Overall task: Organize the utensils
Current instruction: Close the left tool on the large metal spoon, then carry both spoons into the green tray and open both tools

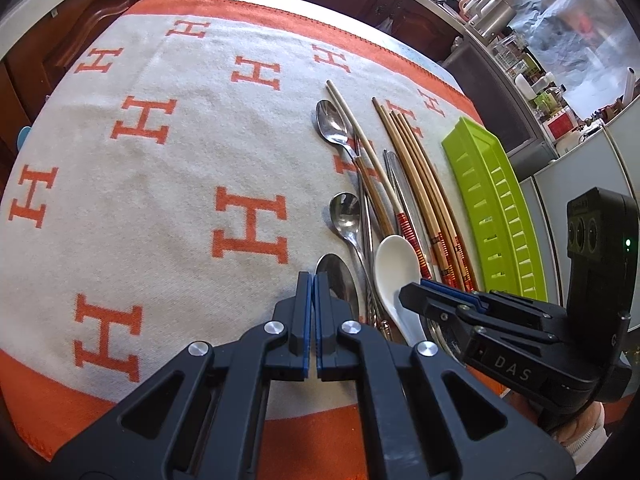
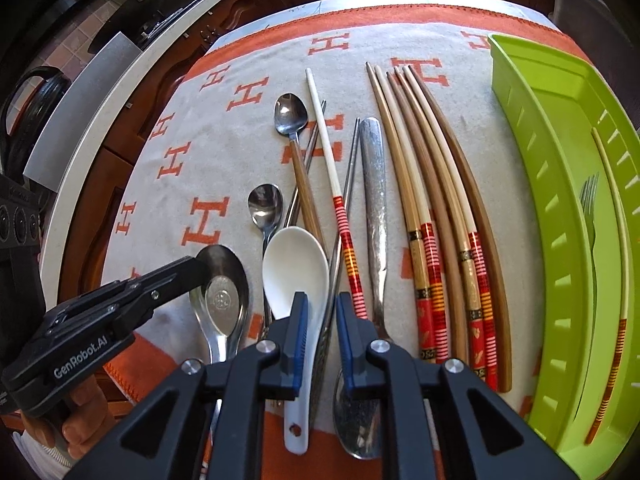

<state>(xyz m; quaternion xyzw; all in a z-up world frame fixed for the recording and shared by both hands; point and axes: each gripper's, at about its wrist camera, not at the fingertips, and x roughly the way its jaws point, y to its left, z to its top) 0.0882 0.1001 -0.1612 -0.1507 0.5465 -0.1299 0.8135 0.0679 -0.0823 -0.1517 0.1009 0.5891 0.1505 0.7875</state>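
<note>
Blanket (image 2: 224, 152), cream with orange H pattern and orange border, covered the table. Green slotted tray (image 2: 560, 208) sat along the blanket's right edge; inside it lay a fork (image 2: 591, 216) and one chopstick with a red-striped end (image 2: 616, 264). Bundle of wooden chopsticks (image 2: 436, 184) lay just left of the tray, roughly parallel to it. Left of those: a flat metal handle (image 2: 374, 184) running down to a spoon bowl near the front edge, metal chopsticks (image 2: 348, 184), a white-tipped chopstick (image 2: 326, 140). White ceramic spoon (image 2: 296, 268) and large steel spoon (image 2: 224, 292) lay near the front edge, two small steel spoons (image 2: 291, 114) further back. Left gripper (image 1: 313, 280) had its pads pressed together, empty, tips over the large steel spoon's bowl. Right gripper (image 2: 322, 312) was spread a little, nothing pinched, hovering over the metal chopsticks beside the white spoon.
</note>
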